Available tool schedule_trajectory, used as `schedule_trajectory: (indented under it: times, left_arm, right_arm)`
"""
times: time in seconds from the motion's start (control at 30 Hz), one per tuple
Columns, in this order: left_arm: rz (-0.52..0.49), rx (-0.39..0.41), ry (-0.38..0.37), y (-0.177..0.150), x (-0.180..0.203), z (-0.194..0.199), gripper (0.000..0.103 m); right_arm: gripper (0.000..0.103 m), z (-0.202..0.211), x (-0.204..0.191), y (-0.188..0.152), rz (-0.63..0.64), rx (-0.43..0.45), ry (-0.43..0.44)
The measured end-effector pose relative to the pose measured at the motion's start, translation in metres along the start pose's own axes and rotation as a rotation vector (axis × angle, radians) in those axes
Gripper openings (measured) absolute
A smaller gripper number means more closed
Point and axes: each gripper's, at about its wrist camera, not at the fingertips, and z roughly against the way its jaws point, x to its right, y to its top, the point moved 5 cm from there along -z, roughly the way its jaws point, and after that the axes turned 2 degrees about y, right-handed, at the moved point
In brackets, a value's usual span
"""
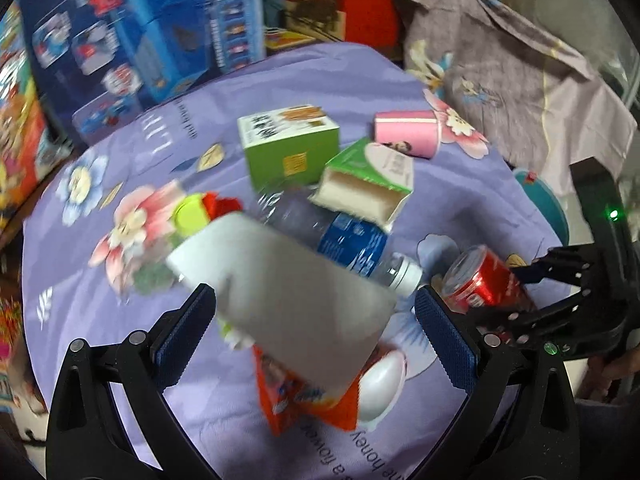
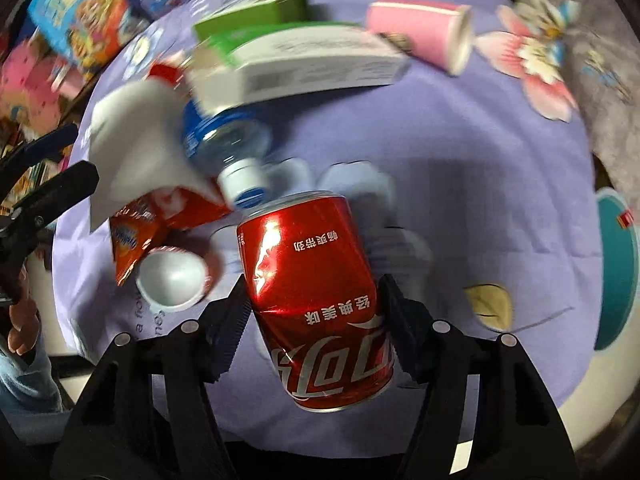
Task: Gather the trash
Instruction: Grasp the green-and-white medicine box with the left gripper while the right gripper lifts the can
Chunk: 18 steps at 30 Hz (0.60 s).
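Observation:
My right gripper (image 2: 315, 282) is shut on a dented red cola can (image 2: 316, 292), with a pad pressed to each side. In the left wrist view the same can (image 1: 484, 280) shows at the right, in the right gripper (image 1: 500, 292). My left gripper (image 1: 314, 294) stands wide open around a blurred white sheet of paper (image 1: 280, 300); the sheet brushes the left pad and is clear of the right one. Under the sheet lie an orange snack wrapper (image 1: 296, 400) and a small white cup (image 1: 380, 384). A clear bottle with a blue label (image 1: 348, 240) lies behind.
A green box (image 1: 288, 144), an open green-and-white carton (image 1: 368, 184) and a pink cup (image 1: 404, 132) lie further back on the purple floral cloth (image 1: 200, 100). A teal bin (image 2: 616, 272) stands off the right edge. Toy boxes (image 1: 100, 40) line the back left.

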Motion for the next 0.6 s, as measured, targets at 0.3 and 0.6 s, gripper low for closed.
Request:
schedule_trajectory:
  times: [0.3, 0.6]
  left_arm:
    - [-0.188, -0.055, -0.018, 0.061, 0.045, -0.03, 0.1]
    - [-0.298, -0.22, -0.021, 0.095, 0.064, -0.098, 0.1]
  right_arm:
    - [0.061, 0.017, 0.048, 0.01, -0.128, 0.053, 0.014]
    - [0.062, 0.025, 0.094, 0.02, -0.209, 0.068, 0.007]
